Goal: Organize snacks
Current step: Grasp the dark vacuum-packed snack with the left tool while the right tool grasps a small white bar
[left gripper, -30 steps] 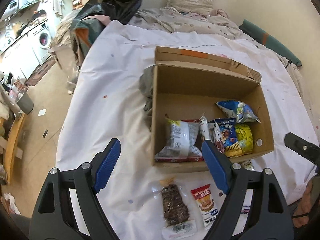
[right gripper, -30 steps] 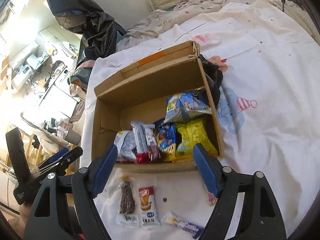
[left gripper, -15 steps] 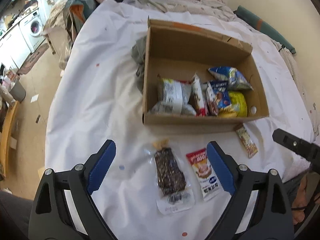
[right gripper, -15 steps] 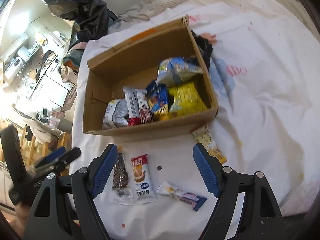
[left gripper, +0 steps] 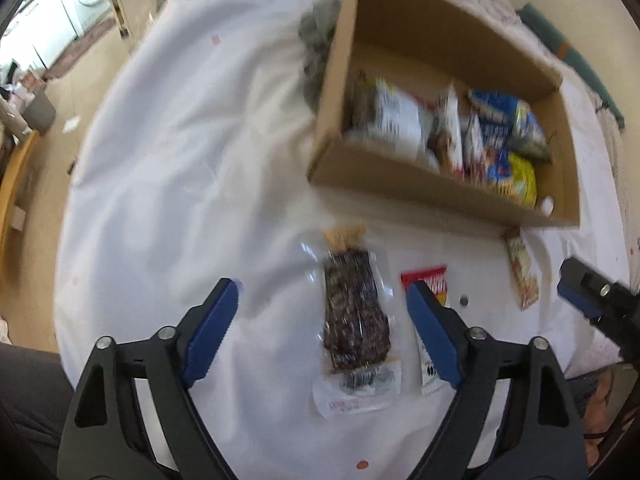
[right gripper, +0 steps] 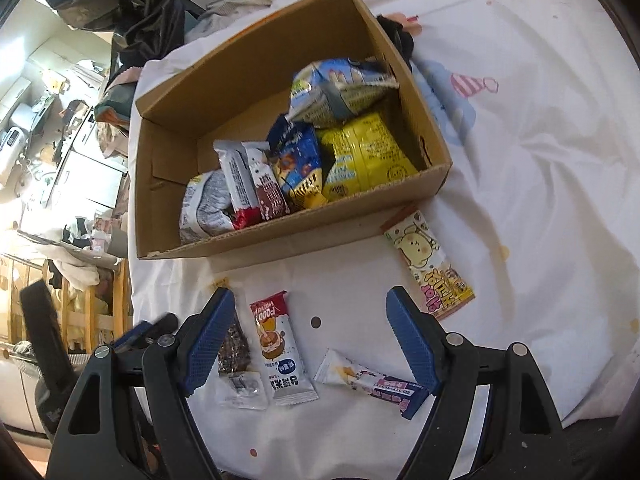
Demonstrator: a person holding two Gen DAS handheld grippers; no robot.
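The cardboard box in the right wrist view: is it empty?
No, the cardboard box holds several snack packets, among them a yellow packet and a blue bag.

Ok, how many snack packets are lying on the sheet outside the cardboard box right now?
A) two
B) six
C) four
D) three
C: the right wrist view shows four loose on the sheet in front of the cardboard box: the dark clear-wrapped bar, the red-topped sachet, the blue-ended stick and the yellow cartoon packet.
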